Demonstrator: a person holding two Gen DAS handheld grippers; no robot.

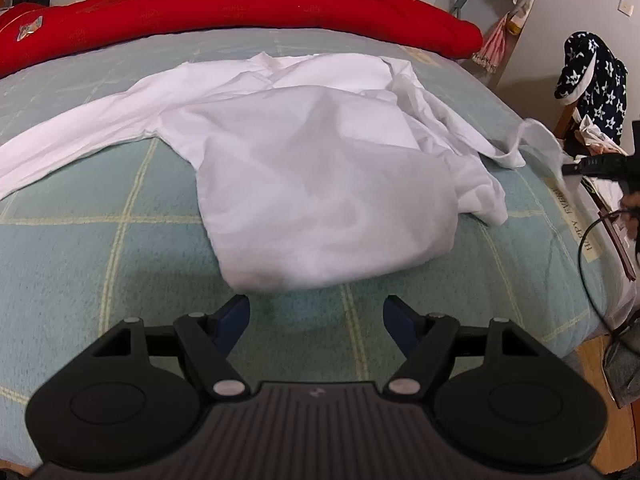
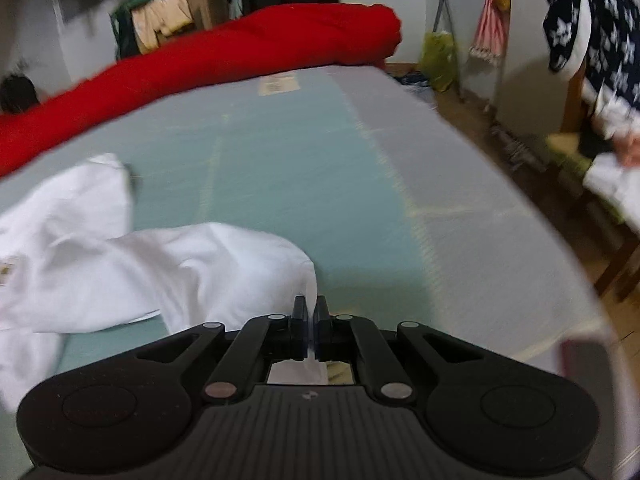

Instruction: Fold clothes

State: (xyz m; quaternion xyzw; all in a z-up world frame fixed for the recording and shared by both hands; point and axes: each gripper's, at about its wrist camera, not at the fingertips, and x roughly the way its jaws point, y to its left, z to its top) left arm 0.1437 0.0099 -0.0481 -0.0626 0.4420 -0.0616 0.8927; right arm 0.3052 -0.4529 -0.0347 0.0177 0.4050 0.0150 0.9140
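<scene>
A white long-sleeved shirt (image 1: 320, 168) lies crumpled on the pale green checked bed (image 1: 100, 200), one sleeve stretched out to the left. Just short of its near hem my left gripper (image 1: 316, 308) hovers open, nothing between its blue fingers. At the right edge of the left wrist view my right gripper (image 1: 568, 169) holds the other sleeve's end lifted off the bed. In the blurred right wrist view the right gripper (image 2: 311, 308) is shut on that white sleeve (image 2: 224, 264), which trails away to the left.
A red quilt (image 1: 240, 8) is rolled along the bed's far side. To the right of the bed stands a wooden chair draped with a navy star-print garment (image 1: 596, 80). A black cable (image 1: 588, 248) hangs by the bed's right edge. Clothes hang along the back wall.
</scene>
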